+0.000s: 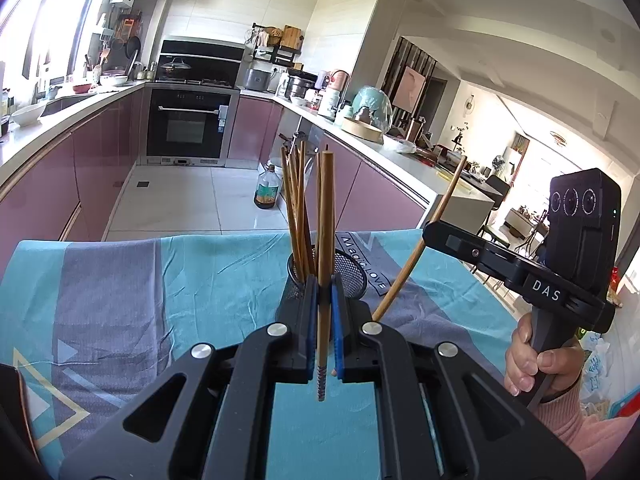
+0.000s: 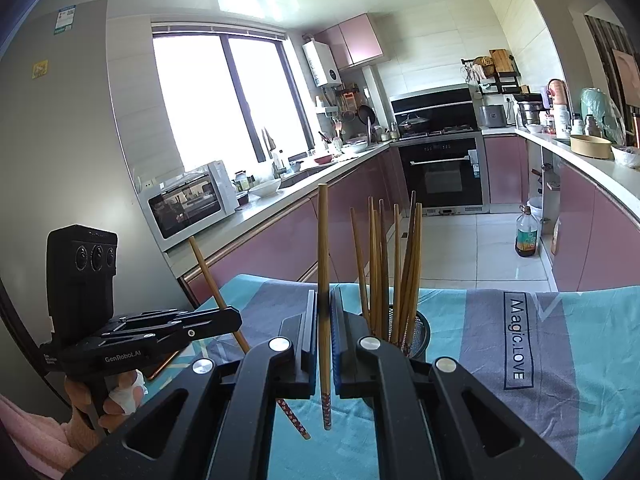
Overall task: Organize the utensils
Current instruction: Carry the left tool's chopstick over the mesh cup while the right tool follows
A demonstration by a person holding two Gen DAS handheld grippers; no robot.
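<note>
The mesh holder (image 1: 352, 272) was largely screened by the left gripper (image 1: 325, 296) in the left wrist view; only part of its rim and right wall showed. In the right wrist view, the holder (image 2: 420, 332) was mostly covered by the right gripper (image 2: 325, 312), so the lower ends of the standing chopsticks (image 2: 400, 272) could not be traced. The clamped chopstick (image 1: 325, 240) was partly concealed between the fingers. The right gripper's (image 1: 430, 229) contact on the slanted chopstick (image 1: 416, 256) was not resolvable there. The tablecloth (image 1: 160, 300) was cut off by the lower frame edges. Countertop items were too small to identify.
</note>
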